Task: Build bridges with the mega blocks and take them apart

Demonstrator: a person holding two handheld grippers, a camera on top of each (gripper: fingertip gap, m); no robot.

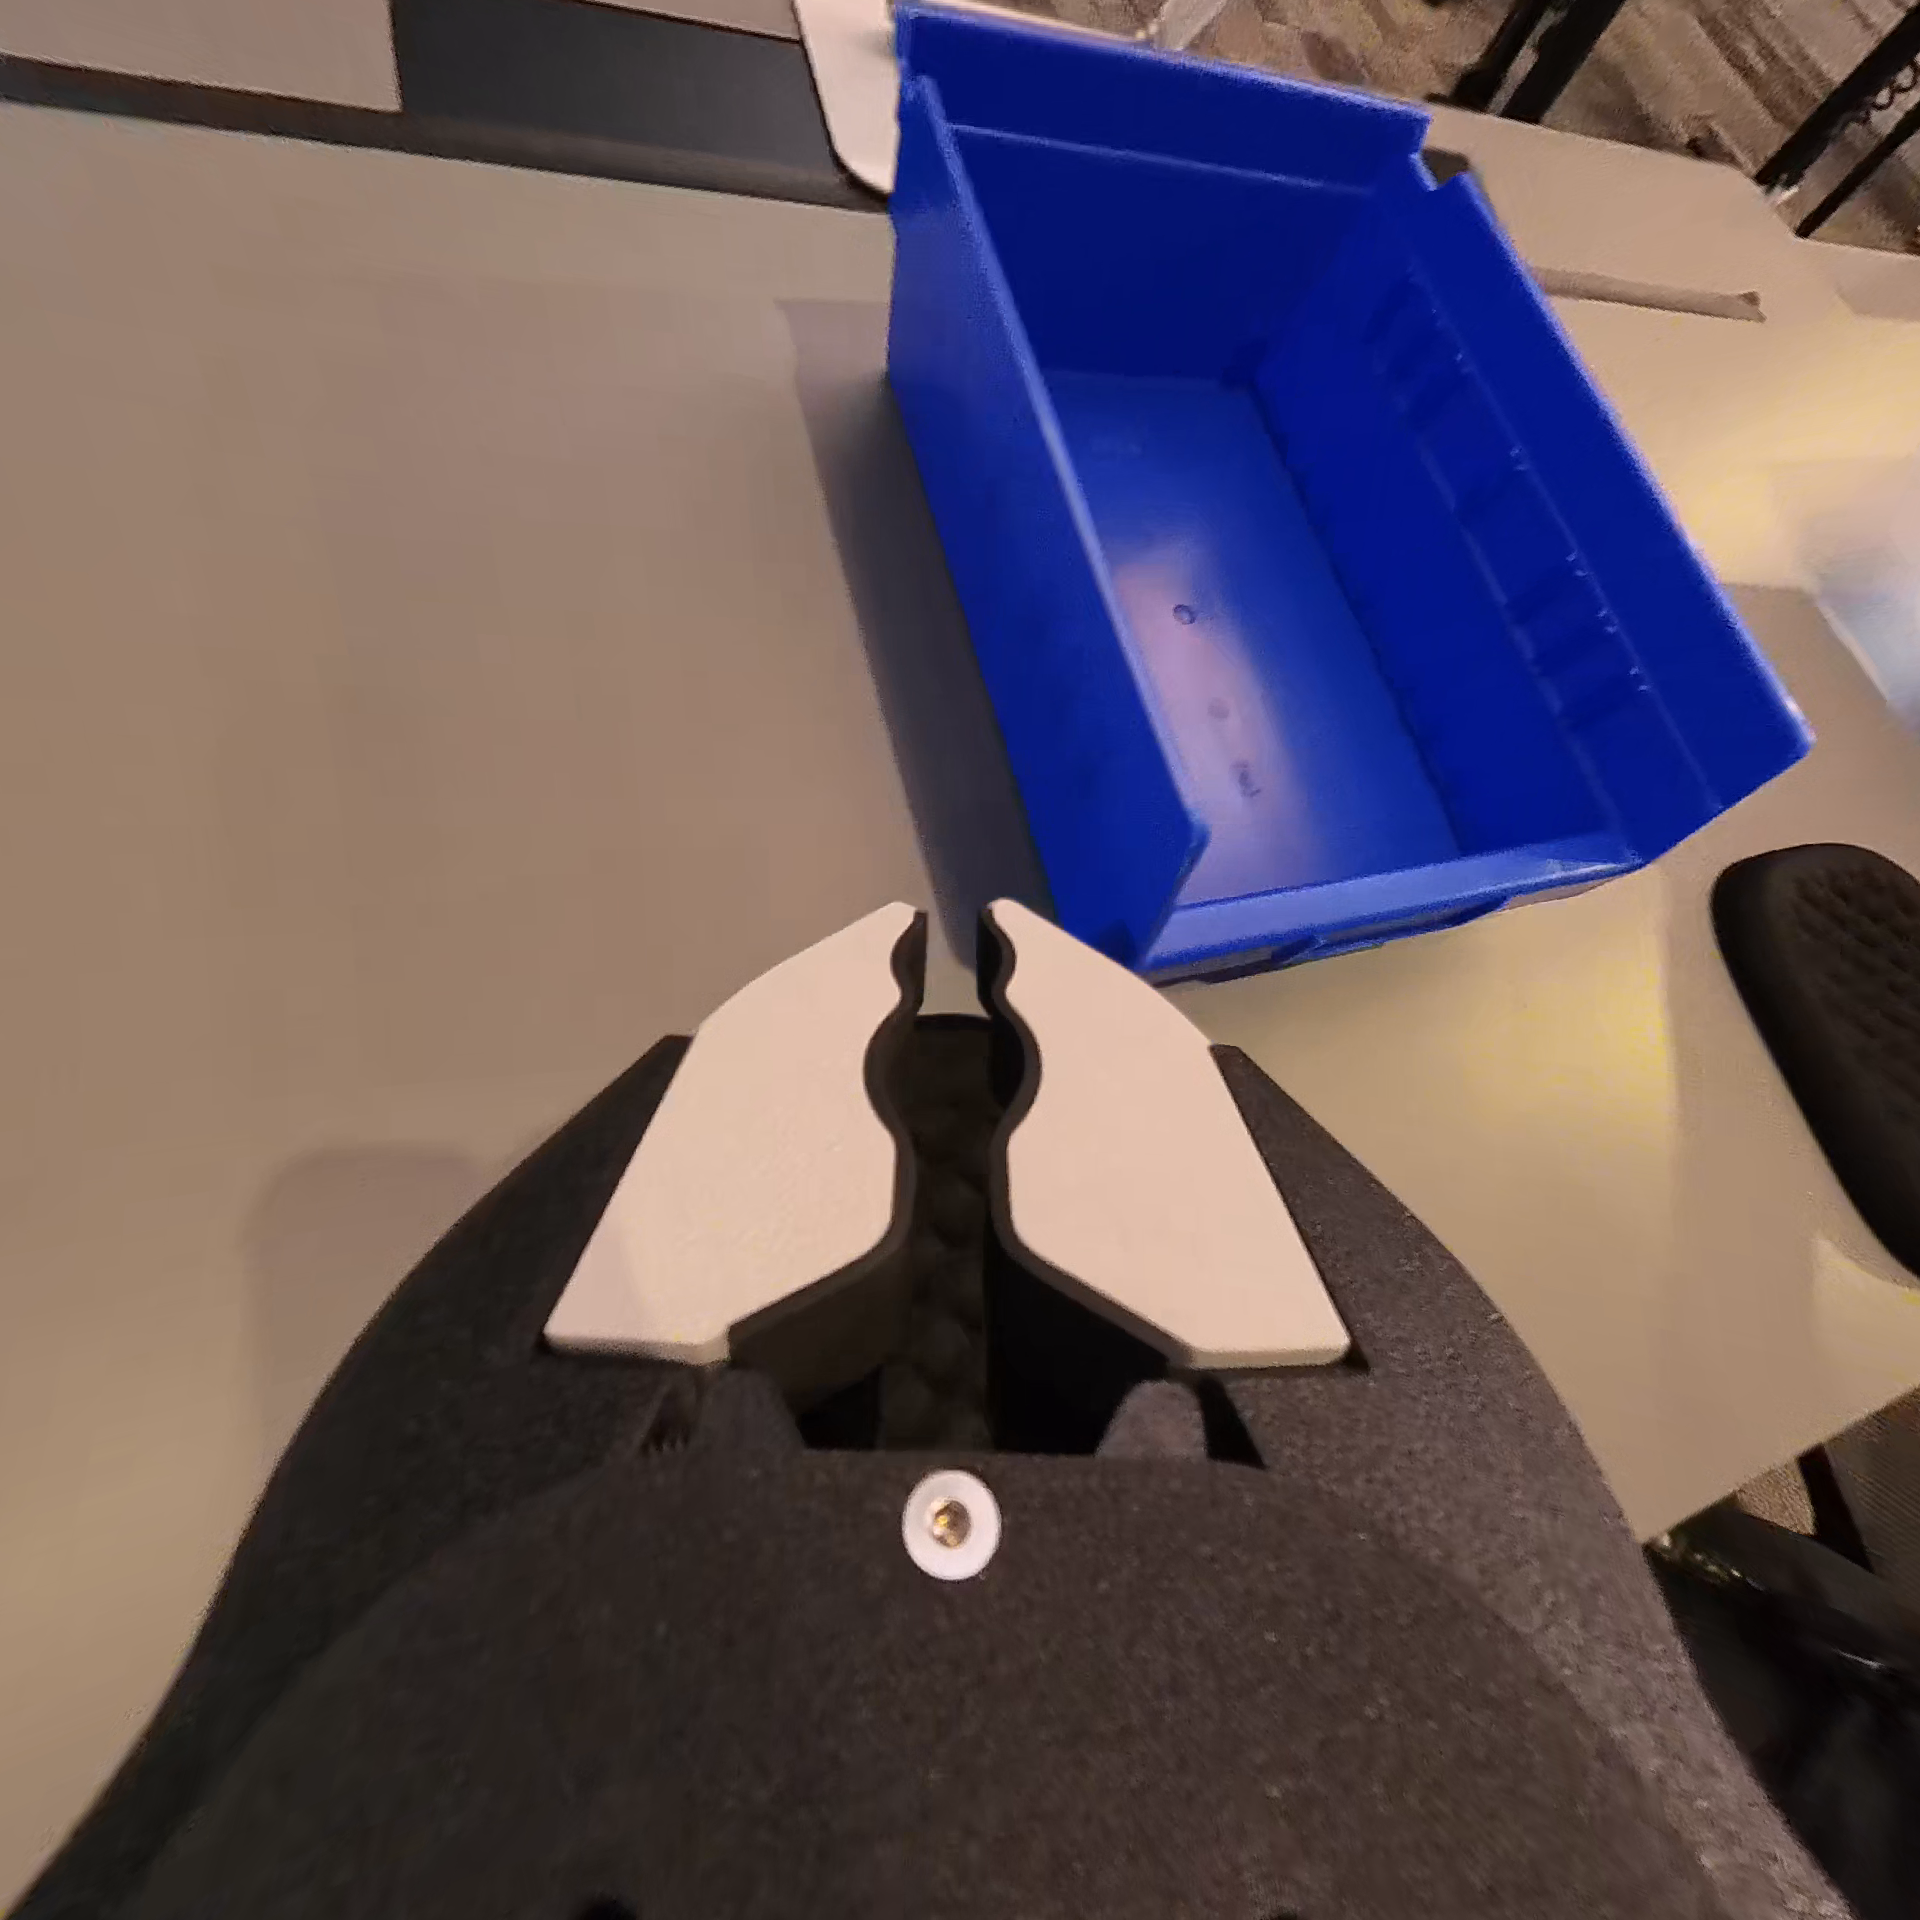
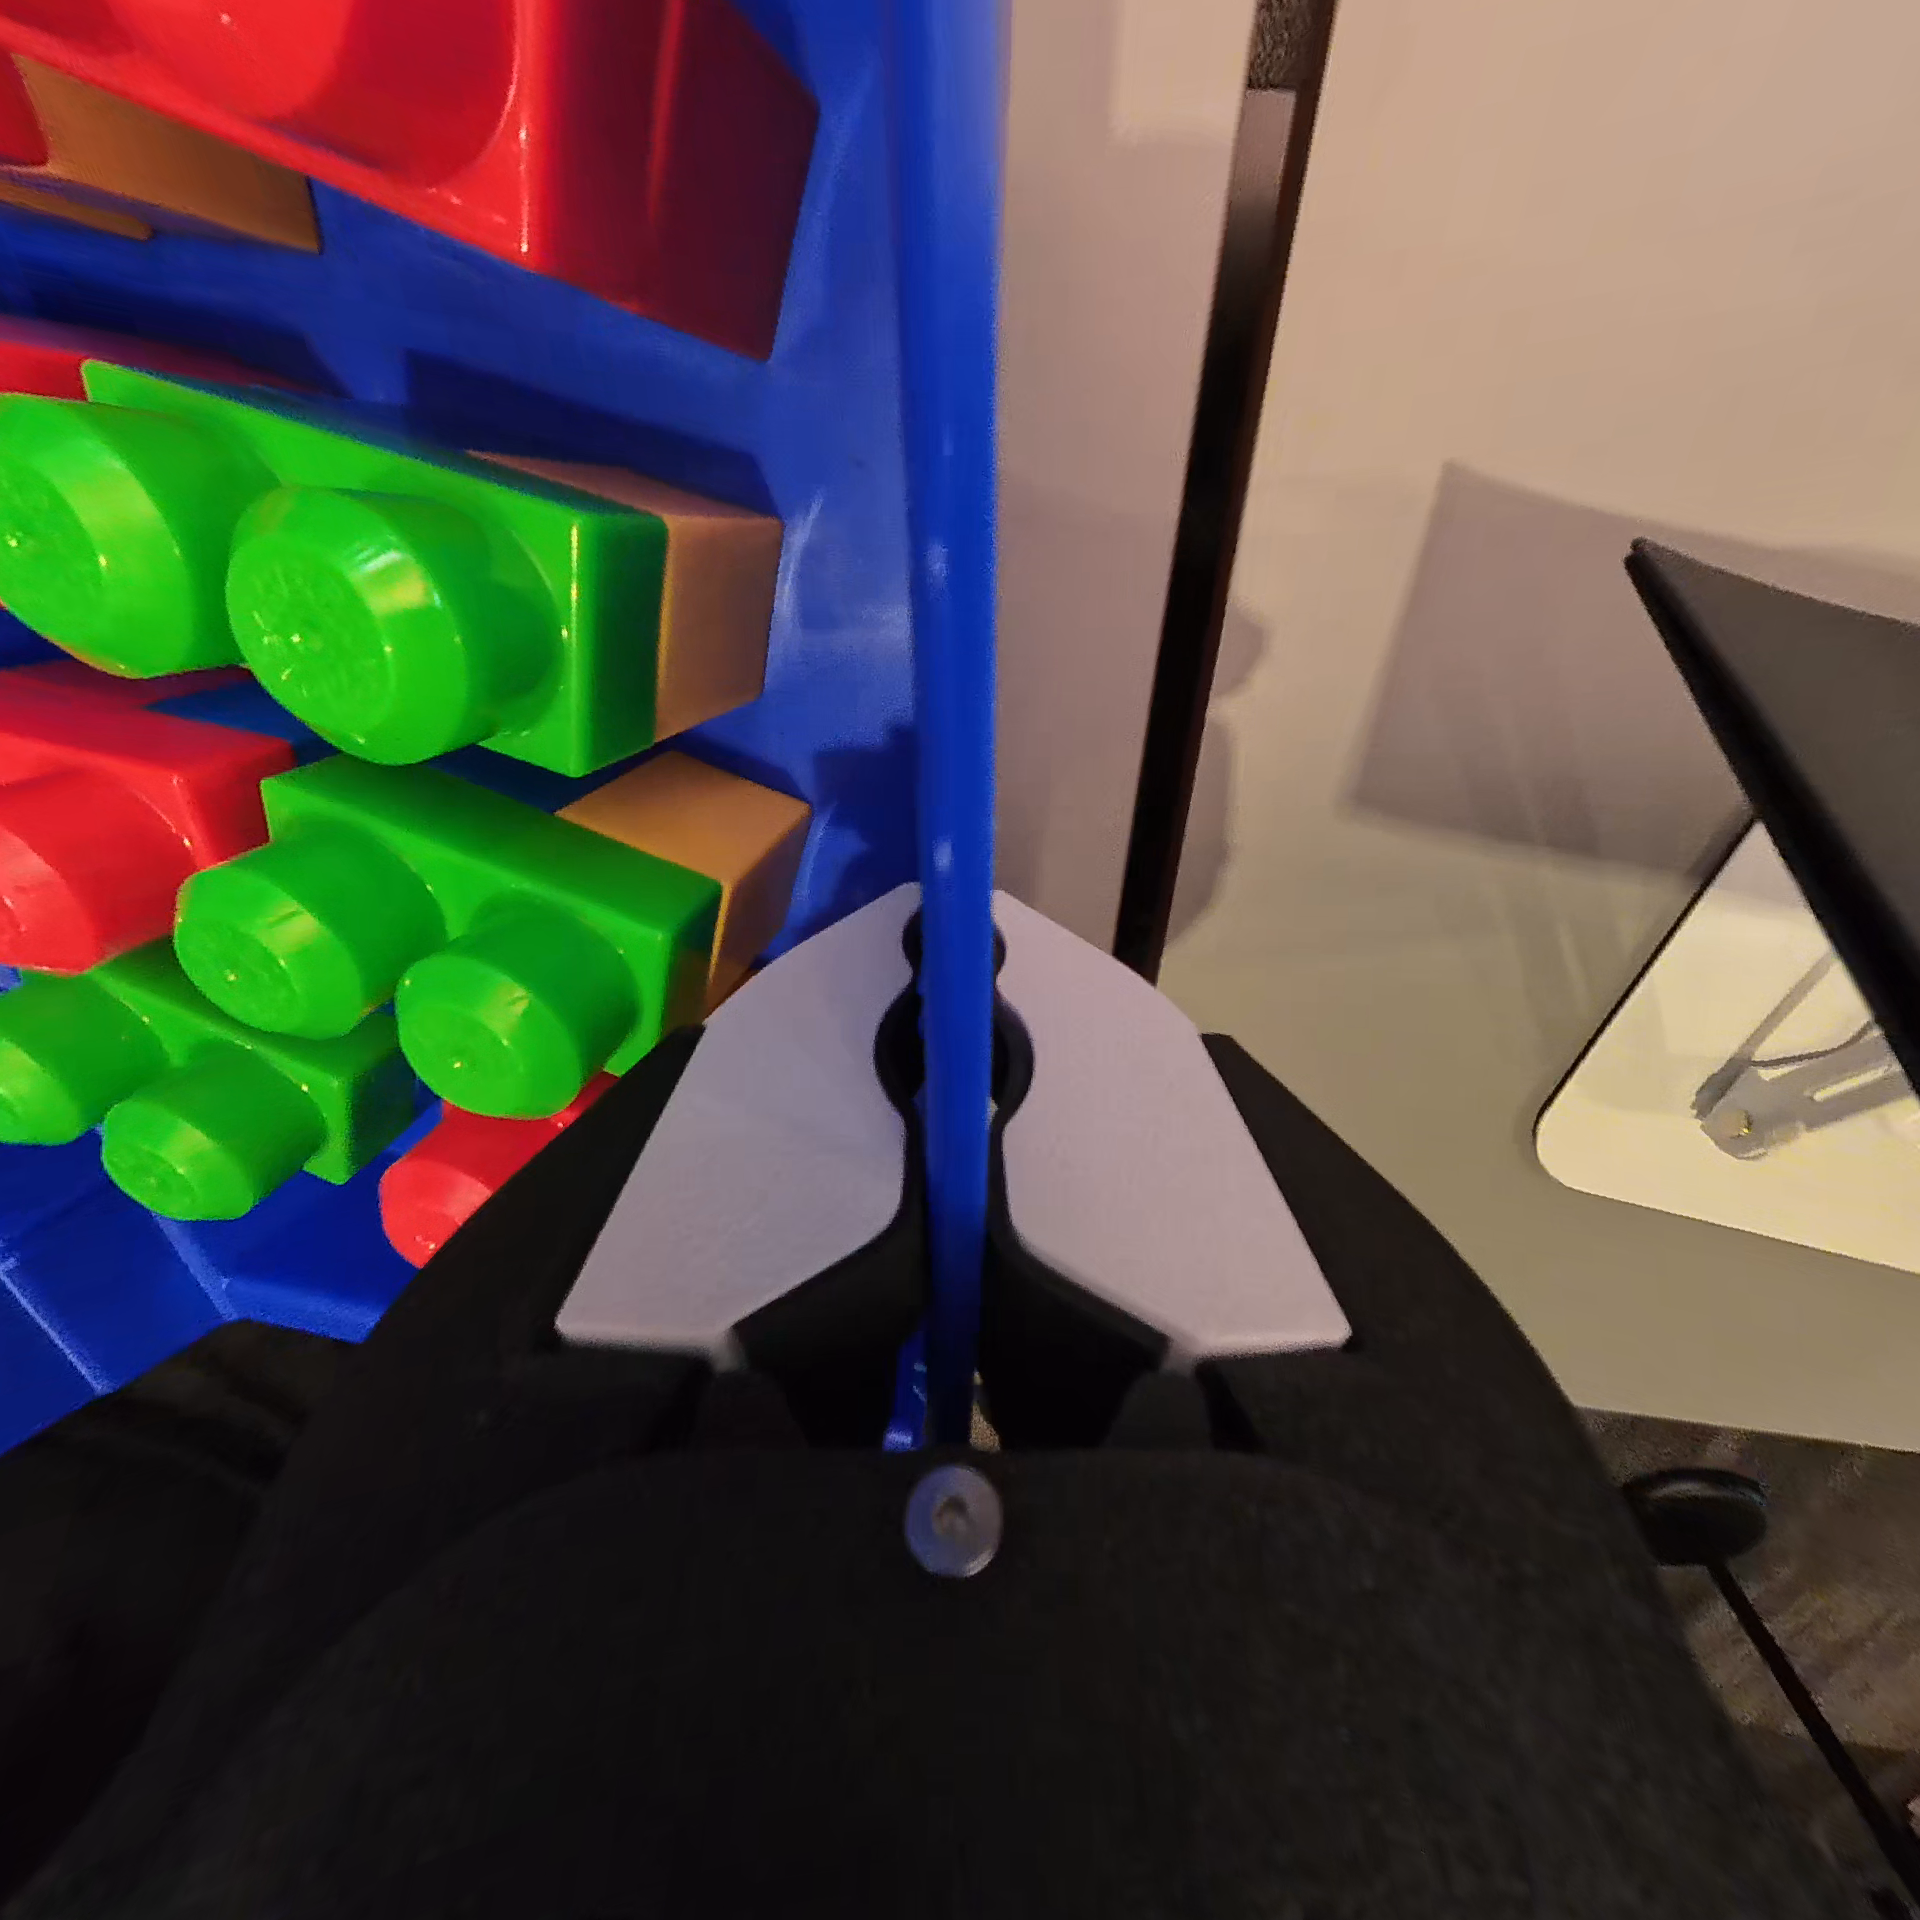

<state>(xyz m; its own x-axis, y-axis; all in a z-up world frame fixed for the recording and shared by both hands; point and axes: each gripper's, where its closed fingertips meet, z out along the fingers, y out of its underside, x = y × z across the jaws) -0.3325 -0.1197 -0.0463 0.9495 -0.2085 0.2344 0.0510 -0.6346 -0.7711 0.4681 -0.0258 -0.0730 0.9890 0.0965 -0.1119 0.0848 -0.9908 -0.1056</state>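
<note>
My right gripper is clenched on the thin rim wall of a blue plastic bin, which is loaded with chunky green and red plastic mega blocks; some tan blocks lie beneath them. The blocks appear to hang sideways, so I judge I am tipping this bin to pour them out. To do that well I would keep the clamp firm, since a thin wall can pivot between the pads, and tilt slowly so the blocks slide rather than tumble.

My left gripper hovers nearly closed, a thin gap showing at the tips and nothing between them.

Only the left wrist view shows the grey bench and an empty blue plastic bin standing on it, plus a black mesh chair beside the bench. Only the right wrist view shows the blocks.
</note>
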